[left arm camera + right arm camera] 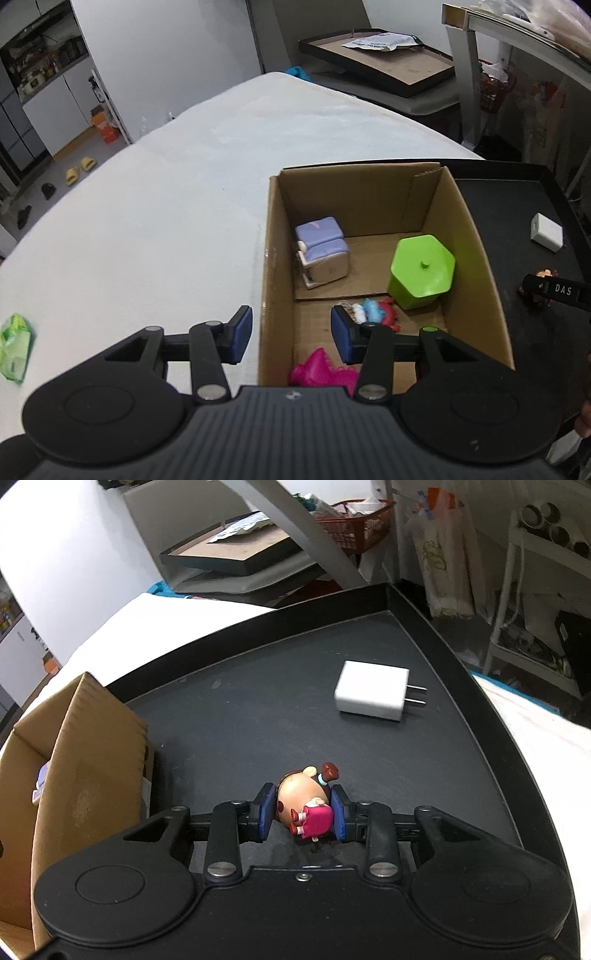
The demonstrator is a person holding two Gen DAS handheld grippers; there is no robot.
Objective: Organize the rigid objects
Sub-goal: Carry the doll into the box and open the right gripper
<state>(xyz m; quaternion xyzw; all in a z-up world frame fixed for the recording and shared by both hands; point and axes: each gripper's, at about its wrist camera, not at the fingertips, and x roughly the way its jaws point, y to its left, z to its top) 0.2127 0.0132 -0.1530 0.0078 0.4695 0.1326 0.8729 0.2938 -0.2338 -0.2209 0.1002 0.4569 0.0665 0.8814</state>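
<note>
1. Nearest our right tongs (303,818), a glossy plastic doll (303,805) with a round tan head and pink dress lies on the matte black tray (491,716); both blue pads press its sides, gripping it.
2. Farther along the tray we see a smooth white charger (371,695) with two metal prongs.
3. Our left tongs (291,334) are spread wide and empty, straddling the near left wall of the cardboard box (266,280).
4. Inside the box we see a pink dinosaur (321,371), a green hexagonal pot (421,271) and a lilac toy (323,251).
</note>
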